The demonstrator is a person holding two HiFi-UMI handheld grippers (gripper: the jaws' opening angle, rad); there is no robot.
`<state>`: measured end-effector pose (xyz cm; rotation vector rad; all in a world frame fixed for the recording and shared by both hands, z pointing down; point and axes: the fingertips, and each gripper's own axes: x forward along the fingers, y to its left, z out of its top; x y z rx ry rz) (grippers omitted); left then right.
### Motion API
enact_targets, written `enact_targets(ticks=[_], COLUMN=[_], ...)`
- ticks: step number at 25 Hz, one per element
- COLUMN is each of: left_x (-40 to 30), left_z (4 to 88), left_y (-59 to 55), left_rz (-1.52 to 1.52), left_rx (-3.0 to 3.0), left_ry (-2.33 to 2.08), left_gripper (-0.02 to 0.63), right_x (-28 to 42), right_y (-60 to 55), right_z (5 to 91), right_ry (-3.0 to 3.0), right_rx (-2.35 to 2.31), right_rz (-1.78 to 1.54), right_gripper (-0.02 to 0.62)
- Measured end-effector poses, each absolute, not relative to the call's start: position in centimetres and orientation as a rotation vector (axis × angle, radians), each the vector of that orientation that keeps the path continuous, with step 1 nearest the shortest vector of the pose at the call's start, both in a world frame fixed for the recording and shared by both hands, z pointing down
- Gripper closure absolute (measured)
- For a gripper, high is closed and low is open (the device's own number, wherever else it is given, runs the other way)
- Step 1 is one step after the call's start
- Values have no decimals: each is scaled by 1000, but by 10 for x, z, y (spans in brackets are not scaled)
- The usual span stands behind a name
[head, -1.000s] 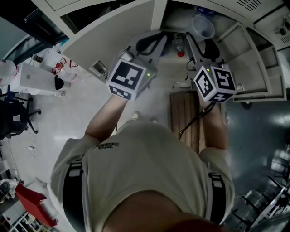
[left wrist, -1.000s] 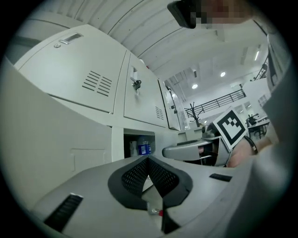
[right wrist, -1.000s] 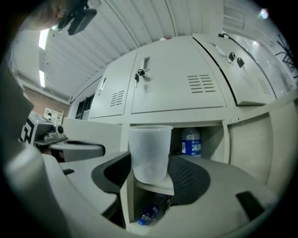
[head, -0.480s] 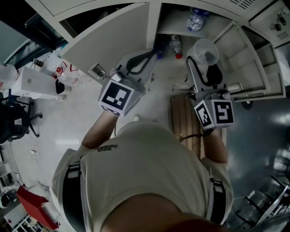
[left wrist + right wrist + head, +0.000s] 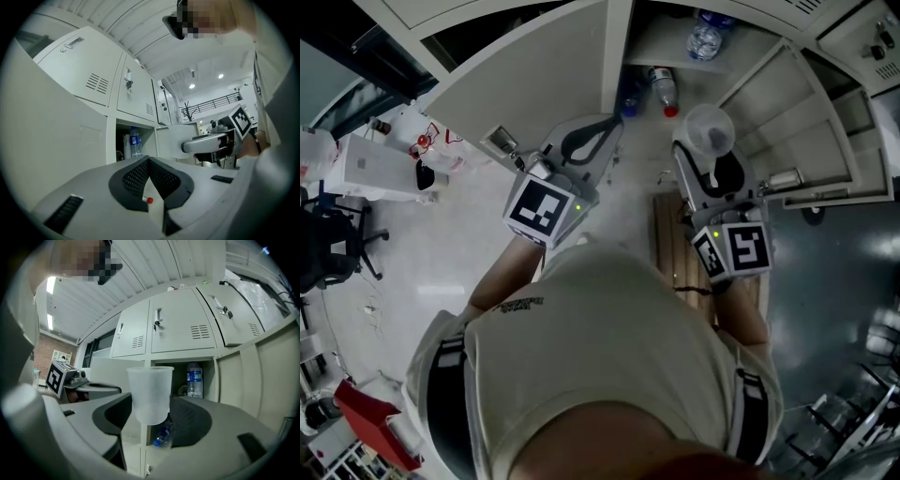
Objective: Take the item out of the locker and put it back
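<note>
Right claw (image 5: 152,416) pinches the translucent cup (image 5: 150,390) upright by its lower wall, clear of the open locker (image 5: 218,376), so I judge it ready for return. Left claw (image 5: 149,161) pressed together, empty, held aside for clearance.

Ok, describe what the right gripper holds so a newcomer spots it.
Find the pale locker bank with one open compartment. Just before it, the right gripper holds a frosted plastic cup; unlike the labelled bottle behind, it is open-topped and tapered.

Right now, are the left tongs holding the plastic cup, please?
No, the right tongs grip the plastic cup; the left tongs are shut and empty.
</note>
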<state>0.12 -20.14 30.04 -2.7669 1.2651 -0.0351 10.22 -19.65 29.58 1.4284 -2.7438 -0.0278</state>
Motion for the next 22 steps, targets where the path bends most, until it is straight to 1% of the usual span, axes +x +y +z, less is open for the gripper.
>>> enact_targets(ticks=[22], left_x=[8], left_z=[308], left_y=[-190], left_rz=[-28], left_rx=[-2798], left_ry=[1304], left_gripper=[597], right_x=[103], right_y=[-183], right_z=[297], right_ry=[-2780], right_rx=[1400], right_rz=[7], right_gripper=[339])
